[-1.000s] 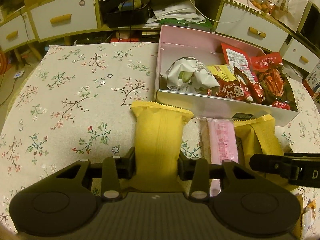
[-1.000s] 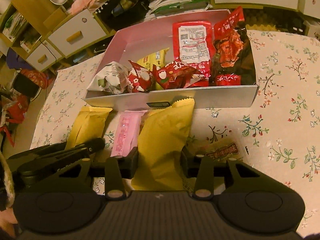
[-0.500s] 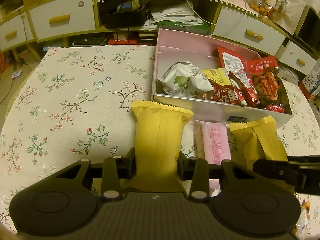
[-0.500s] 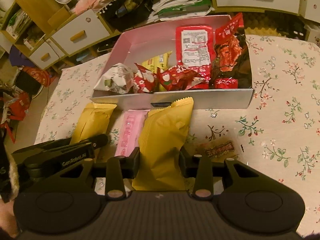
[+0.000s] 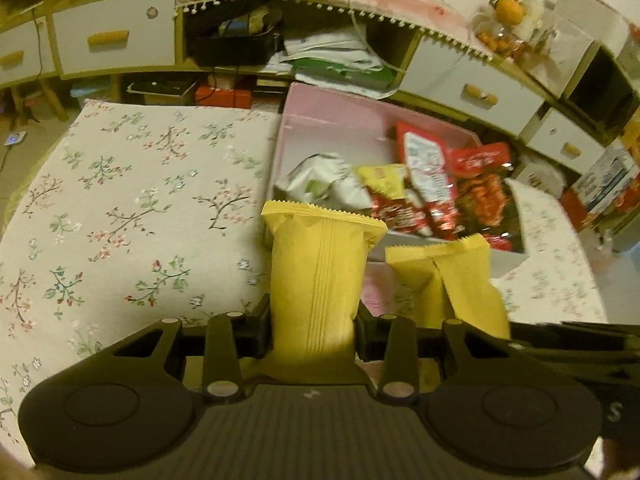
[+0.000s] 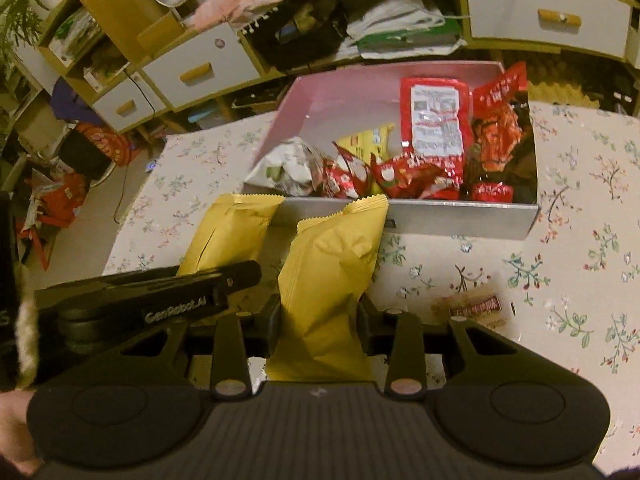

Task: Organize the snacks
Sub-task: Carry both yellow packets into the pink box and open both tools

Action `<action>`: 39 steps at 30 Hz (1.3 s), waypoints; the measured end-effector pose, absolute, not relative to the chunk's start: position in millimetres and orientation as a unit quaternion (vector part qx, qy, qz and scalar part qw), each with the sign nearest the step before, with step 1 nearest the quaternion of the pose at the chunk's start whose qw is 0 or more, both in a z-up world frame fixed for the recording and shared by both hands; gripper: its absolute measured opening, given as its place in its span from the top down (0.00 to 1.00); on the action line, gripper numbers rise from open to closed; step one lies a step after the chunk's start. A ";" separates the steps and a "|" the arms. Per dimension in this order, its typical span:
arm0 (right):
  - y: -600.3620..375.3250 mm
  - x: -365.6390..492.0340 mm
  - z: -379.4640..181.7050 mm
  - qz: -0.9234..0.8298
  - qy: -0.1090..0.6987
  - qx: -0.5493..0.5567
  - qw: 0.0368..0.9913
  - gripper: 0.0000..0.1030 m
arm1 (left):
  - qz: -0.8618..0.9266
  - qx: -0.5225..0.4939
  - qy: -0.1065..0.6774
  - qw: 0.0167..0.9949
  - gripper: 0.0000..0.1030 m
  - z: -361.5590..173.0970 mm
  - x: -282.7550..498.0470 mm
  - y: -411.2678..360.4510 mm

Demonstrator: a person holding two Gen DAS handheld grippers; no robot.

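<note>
My left gripper (image 5: 314,320) is shut on a yellow snack packet (image 5: 320,272), which stands up between the pads, lifted off the floral tablecloth (image 5: 140,208). My right gripper (image 6: 320,320) is shut on a second yellow packet (image 6: 332,268), also held above the cloth. Each view shows the other packet alongside: the right one (image 5: 460,284) and the left one (image 6: 228,232). Just beyond both packets sits the open pink box (image 6: 460,220), (image 5: 328,128), which holds red, yellow and white snack bags. A pink packet (image 5: 374,280) lies on the cloth between the two yellow ones.
A small brown packet (image 6: 476,308) lies on the cloth to the right of my right gripper. The box's back left part (image 6: 340,104) shows bare pink floor. Behind the table stand white drawers (image 5: 112,36) and cluttered shelves. The cloth to the left is bare.
Both grippers have risen with their yellow packets, whose tops now overlap the box's front wall. The view has tilted up toward the box. The pink packet stays on the cloth.
</note>
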State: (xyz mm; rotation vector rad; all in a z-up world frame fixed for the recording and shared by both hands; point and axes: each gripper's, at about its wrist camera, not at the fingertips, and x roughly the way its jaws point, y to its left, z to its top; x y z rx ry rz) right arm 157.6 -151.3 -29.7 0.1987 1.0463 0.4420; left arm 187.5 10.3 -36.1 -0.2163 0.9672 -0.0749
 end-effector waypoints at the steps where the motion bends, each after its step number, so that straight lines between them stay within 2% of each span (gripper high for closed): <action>1: -152.5 157.3 -27.2 0.210 0.491 0.094 0.840 0.67 | -0.038 -0.106 0.461 0.880 0.57 -33.0 186.3 10.0; 15: -185.7 195.5 -5.7 0.179 0.435 0.134 0.872 0.67 | -0.002 -0.135 0.394 0.909 0.57 -9.5 225.8 35.5; 19: -208.0 217.9 -13.5 0.146 0.429 0.155 0.878 0.67 | 0.005 -0.176 0.385 0.906 0.57 -7.6 244.4 50.4; 26: -218.7 254.0 -28.1 0.126 0.428 0.185 0.876 0.67 | -0.013 -0.185 0.361 0.914 0.58 -1.7 283.5 40.8; 39: -175.8 298.4 -58.2 0.202 0.422 0.248 0.849 0.67 | -0.052 -0.169 0.384 0.906 0.57 -61.0 334.2 19.6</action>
